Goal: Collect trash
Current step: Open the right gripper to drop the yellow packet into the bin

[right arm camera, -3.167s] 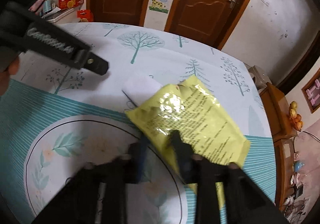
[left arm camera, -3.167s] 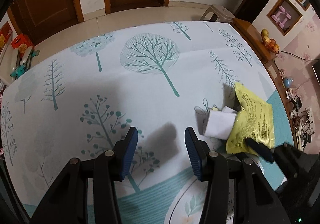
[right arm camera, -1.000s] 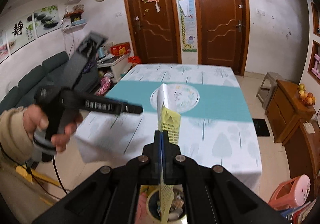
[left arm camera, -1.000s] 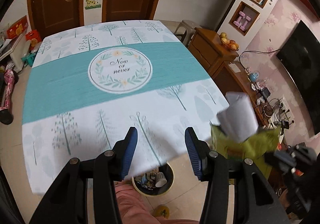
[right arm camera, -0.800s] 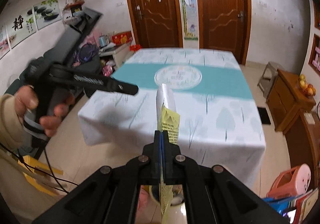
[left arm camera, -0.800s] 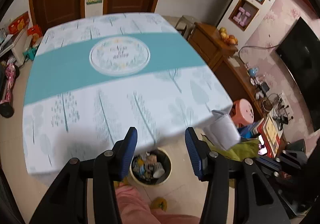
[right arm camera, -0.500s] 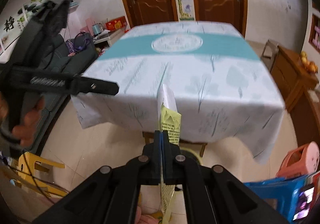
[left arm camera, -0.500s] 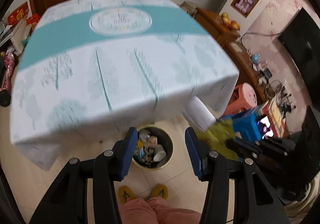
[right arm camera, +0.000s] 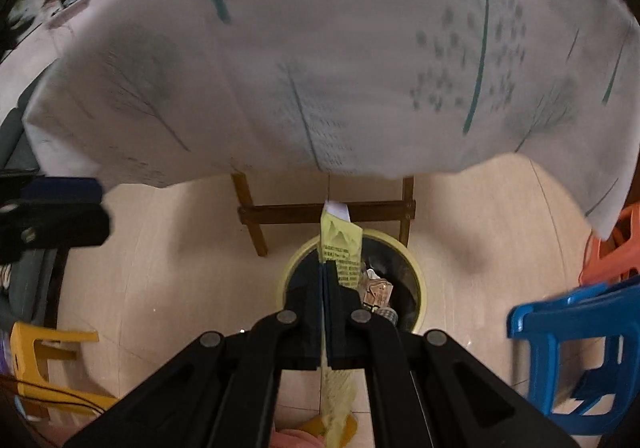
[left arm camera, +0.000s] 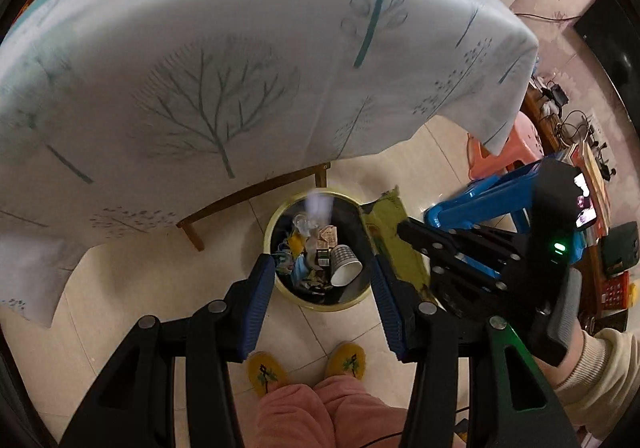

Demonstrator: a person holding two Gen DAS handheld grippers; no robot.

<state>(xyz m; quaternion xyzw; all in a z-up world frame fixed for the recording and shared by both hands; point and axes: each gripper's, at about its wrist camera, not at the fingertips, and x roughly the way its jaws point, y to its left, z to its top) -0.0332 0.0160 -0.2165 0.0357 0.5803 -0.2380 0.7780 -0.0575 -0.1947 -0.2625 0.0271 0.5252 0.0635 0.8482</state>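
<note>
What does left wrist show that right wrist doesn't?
Left wrist only: the paper cup in the bin, the person's slippers and pink trousers, a sleeve, and the open, empty left gripper.

Right wrist only: a yellow stool and the wrapper seen edge-on, pinched in the shut right gripper, white paper at its tip.

Both: bin, tablecloth, wrapper, blue stool.
</note>
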